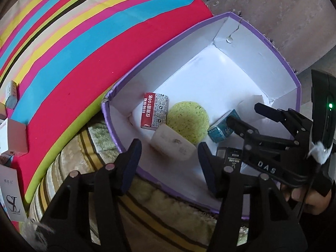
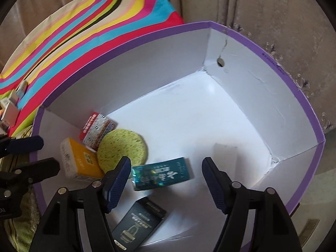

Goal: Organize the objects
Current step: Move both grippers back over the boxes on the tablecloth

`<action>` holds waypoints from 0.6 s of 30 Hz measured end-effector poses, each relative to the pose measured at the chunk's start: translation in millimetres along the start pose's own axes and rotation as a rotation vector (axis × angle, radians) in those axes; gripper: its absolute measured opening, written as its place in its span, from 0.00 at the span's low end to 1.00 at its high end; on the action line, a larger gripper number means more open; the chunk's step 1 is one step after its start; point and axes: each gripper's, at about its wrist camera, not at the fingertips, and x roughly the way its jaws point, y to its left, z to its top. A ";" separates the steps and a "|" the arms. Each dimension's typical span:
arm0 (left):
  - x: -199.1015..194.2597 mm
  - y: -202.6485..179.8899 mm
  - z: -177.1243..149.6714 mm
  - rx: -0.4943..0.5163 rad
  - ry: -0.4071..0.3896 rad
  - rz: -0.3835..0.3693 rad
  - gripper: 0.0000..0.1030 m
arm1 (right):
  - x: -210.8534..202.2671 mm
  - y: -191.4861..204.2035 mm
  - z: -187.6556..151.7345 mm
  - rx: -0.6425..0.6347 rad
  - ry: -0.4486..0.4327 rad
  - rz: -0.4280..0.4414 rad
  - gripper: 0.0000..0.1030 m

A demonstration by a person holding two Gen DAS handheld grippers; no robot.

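A purple-rimmed white box [image 1: 292, 73] [image 2: 302, 96] holds a red and silver packet [image 1: 155, 111] [image 2: 97, 129], a round green sponge [image 1: 189, 124] [image 2: 122, 147], an orange and white packet [image 1: 174, 147] [image 2: 82, 161], a teal packet [image 1: 221, 129] [image 2: 163, 173], a black carton [image 1: 231, 155] [image 2: 139, 223] and a white piece [image 1: 252, 103] [image 2: 225, 155]. My left gripper [image 1: 169, 163] is open and empty over the box's near rim. My right gripper [image 2: 166, 182] [image 1: 241, 113] is open and empty above the teal packet inside the box.
A striped multicoloured cloth [image 1: 84, 42] [image 2: 84, 27] lies left of the box. Small cartons and a tissue pack [image 1: 11, 94] [image 2: 21, 90] lie on its left edge. A fuzzy striped blanket [image 1: 157, 220] is under the box. Beige curtain [image 2: 262, 10] hangs behind.
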 end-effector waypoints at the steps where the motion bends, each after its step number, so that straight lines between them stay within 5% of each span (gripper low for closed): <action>1: -1.0 -0.7 -0.4 0.002 -0.004 -0.003 0.58 | -0.5 0.4 0.1 -0.002 -0.001 -0.001 0.69; 5: -18.8 2.1 -2.8 -0.001 -0.107 -0.069 0.61 | -2.5 -4.7 0.7 0.030 0.020 0.008 0.69; 8: -42.3 14.2 -9.7 -0.057 -0.227 -0.092 0.71 | -13.5 -5.8 5.0 0.049 -0.002 0.021 0.69; 13: -73.5 46.3 -30.7 -0.178 -0.332 -0.118 0.71 | -34.5 13.2 18.4 0.017 -0.054 0.014 0.70; 18: -111.0 77.3 -59.8 -0.259 -0.448 -0.074 0.71 | -64.7 50.8 32.5 -0.062 -0.165 -0.008 0.79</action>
